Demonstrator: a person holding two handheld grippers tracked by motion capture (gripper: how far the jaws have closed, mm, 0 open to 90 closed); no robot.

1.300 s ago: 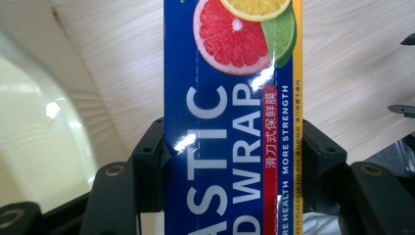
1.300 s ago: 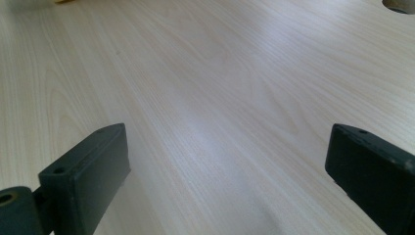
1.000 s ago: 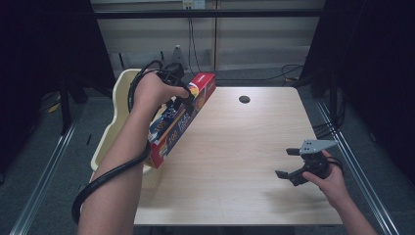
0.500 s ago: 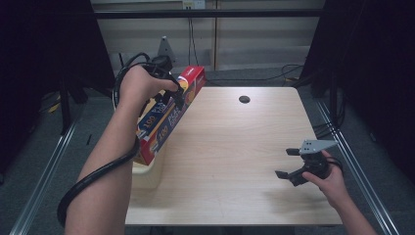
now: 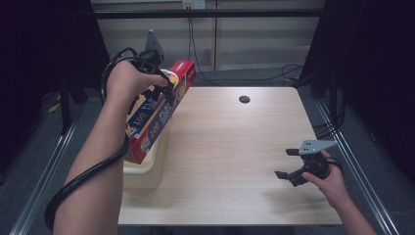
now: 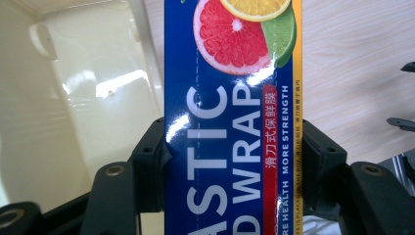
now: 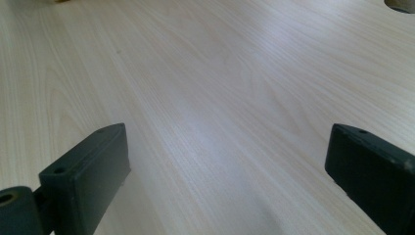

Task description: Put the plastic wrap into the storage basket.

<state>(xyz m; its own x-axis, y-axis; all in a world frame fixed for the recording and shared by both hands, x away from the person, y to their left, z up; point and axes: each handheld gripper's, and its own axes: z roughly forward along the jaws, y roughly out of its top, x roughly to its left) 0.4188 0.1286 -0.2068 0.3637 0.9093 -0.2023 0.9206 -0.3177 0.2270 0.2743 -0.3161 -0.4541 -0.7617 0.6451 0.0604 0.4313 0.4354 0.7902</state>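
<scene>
The left gripper (image 5: 164,85) is closed across the width of a long box of plastic wrap (image 5: 156,112), and its two black fingers (image 6: 149,156) press on the two long edges of the box. The box is in the air, over the left edge of the tabletop (image 5: 225,147) and above a cream plastic bin (image 5: 142,169) that stands at that edge. It is tilted: the red far end is high, and the near end points down toward the bin.

The main risk, in my judgement, is that the box turns or slides in the fingers. The grip seems to be nearer to the far end, so most of the length hangs below it, and the glossy cardboard gives little friction. A quick move of the hand could let the box swing, slip out, or hit the rim of the bin. A harder squeeze could also dent the thin box.

The left forearm reaches far forward and is raised, with the wrist bent down over the box; the cable (image 5: 83,181) loops around the forearm. The right gripper (image 5: 288,166) is low over the near right part of the tabletop, well apart from the box, and its fingers (image 7: 83,171) are wide apart and hold nothing.
</scene>
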